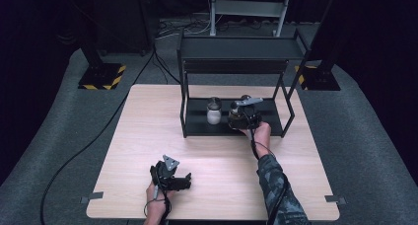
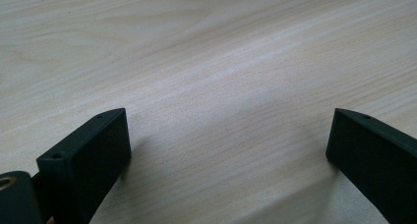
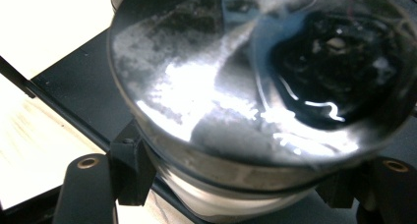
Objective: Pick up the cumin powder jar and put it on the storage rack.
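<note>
My right fingers (image 3: 236,184) clasped a lidded glass jar (image 3: 255,86) at the black metal rack's lower shelf (image 1: 197,126), beside the white-filled jar (image 1: 214,111) standing there; my left fingers (image 2: 228,150) gaped idle over the pale wooden surface (image 2: 206,62); release remained

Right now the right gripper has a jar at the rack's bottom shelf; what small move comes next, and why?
Probably lower the jar gently until it sits flat on the bottom shelf, before letting go. The right gripper is shut on it over the shelf, beside the white-filled jar, but whether its base rests there cannot be told. The left gripper waits open over the table.
</note>
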`<state>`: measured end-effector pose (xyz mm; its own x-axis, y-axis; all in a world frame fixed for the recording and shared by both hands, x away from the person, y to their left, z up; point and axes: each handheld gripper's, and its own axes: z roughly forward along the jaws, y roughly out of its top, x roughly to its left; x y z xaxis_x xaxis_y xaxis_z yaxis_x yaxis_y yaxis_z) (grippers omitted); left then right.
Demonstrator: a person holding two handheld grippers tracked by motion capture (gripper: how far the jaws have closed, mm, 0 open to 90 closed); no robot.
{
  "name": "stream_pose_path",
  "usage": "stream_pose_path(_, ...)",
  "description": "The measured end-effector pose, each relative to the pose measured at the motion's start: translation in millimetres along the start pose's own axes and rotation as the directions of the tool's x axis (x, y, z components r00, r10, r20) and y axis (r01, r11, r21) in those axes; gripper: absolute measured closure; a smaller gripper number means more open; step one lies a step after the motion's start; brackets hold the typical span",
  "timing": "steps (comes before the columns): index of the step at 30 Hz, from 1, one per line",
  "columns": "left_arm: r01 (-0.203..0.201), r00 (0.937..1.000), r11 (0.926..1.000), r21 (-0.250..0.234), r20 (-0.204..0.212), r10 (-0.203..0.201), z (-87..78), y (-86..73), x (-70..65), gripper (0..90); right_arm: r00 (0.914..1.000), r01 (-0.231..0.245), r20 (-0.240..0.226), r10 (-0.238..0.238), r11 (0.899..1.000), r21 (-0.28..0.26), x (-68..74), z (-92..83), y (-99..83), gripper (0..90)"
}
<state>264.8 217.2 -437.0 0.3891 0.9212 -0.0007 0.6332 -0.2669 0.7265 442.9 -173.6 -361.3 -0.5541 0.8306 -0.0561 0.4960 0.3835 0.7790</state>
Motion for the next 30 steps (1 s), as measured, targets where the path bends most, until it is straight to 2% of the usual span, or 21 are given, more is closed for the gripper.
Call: stream_pose_path(30, 0.0, 1.0, 1.0, 0.001, 0.002, 0.0, 0.0, 0.3, 0.5, 2.7, 0.9999, 0.008, -0.01, -0.008, 1.0, 0.003, -5.1, 16.9, 1.4, 30.2)
